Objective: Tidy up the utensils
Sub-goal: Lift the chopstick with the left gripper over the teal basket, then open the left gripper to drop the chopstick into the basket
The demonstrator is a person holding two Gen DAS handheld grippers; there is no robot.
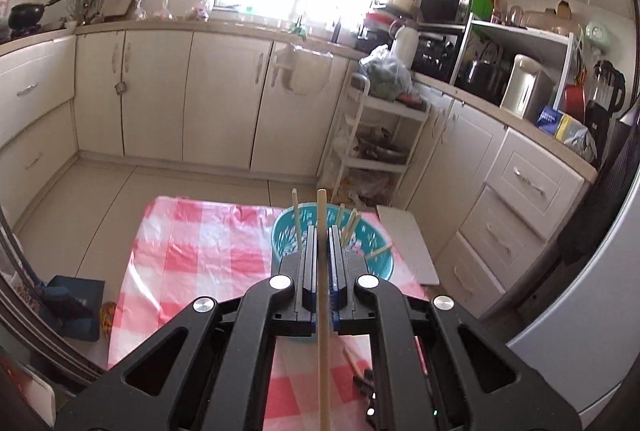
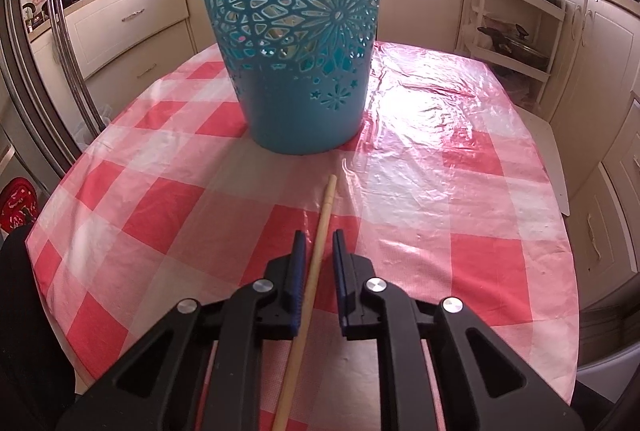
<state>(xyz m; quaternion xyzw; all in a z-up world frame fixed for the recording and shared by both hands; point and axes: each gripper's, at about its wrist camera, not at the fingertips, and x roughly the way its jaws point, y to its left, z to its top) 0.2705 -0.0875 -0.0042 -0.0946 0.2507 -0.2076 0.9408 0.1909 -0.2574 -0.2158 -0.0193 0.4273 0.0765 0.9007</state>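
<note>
Wooden chopstick (image 1: 322,271) clamped in L gripper (image 1: 321,231) above basket (image 1: 380,263); no legible labels.

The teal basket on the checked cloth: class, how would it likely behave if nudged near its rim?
The basket is probably light: its thin wall is full of cut-outs. It narrows to a small base, and chopsticks lean out of its top, so it may tip. On the glossy cloth, it could slide instead.

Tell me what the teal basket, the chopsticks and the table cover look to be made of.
Teal basket: likely moulded plastic, matte, with clean cut-out flower patterns.
Chopstick on the table: pale wood or bamboo, unvarnished look; so is the one in the left gripper.
Table cover: thin plastic sheet, glossy and wrinkled, with glare.
</note>
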